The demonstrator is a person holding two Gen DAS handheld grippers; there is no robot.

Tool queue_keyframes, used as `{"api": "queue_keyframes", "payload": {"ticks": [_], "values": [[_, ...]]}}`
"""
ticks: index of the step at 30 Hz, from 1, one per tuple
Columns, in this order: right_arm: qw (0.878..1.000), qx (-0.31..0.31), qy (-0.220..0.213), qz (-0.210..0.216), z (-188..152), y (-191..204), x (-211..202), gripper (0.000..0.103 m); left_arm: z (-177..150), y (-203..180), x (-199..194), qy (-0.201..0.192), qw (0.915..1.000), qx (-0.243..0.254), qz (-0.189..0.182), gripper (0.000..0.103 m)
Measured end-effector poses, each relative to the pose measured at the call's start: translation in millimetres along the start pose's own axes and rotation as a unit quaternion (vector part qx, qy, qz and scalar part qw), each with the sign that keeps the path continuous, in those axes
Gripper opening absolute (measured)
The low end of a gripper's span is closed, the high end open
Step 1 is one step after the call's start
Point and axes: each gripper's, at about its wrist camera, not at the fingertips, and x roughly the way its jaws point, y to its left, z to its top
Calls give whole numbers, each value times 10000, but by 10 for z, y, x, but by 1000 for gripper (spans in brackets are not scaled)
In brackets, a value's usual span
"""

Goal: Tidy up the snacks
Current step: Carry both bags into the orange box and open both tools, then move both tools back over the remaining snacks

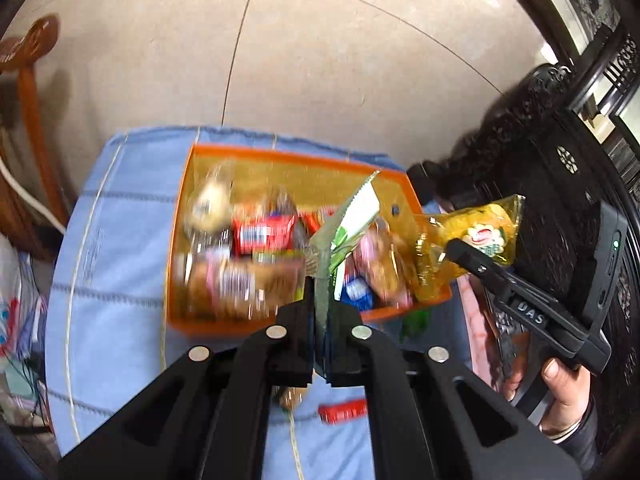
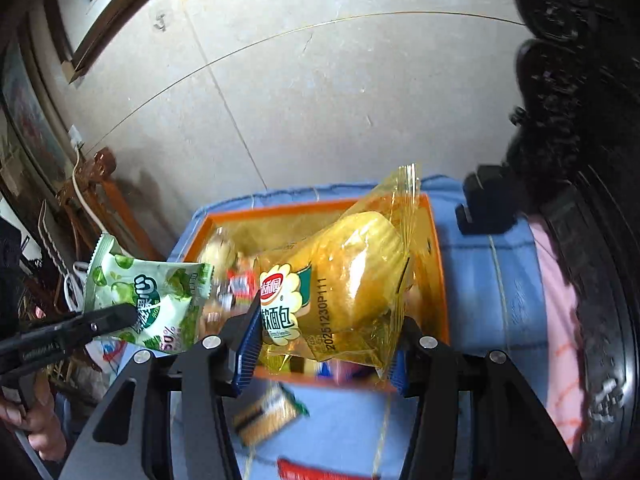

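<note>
My left gripper (image 1: 320, 300) pinches a green-and-white snack packet (image 1: 352, 216) edge-on above the orange tray (image 1: 280, 156) of blurred snacks. To the right, my right gripper (image 2: 320, 344) clamps a yellow bread bag (image 2: 344, 280) over that tray. A red wrapper (image 1: 343, 410) lies loose on the blue cloth (image 1: 120, 220) below.

A home: carved dark furniture (image 1: 560, 160), framed pictures (image 2: 36, 120), tiled floor (image 1: 320, 60).

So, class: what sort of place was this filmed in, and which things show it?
Probably a home living room: tiled floor, carved dark wooden furniture, a framed picture leaning on the wall, and a cloth-covered table.
</note>
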Motion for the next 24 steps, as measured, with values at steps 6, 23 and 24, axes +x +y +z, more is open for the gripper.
{"api": "queue_keyframes", "payload": {"ticks": [6, 23, 24], "values": [[9985, 457, 248, -184, 306, -151, 457, 77, 411, -25, 265, -267, 9952, -22, 939, 86], [9926, 943, 709, -287, -818, -453, 80, 84, -195, 114, -20, -398, 9955, 22, 865, 98], [9920, 935, 795, -303, -912, -464, 79, 86, -240, 110, -32, -381, 9956, 53, 854, 98]]}}
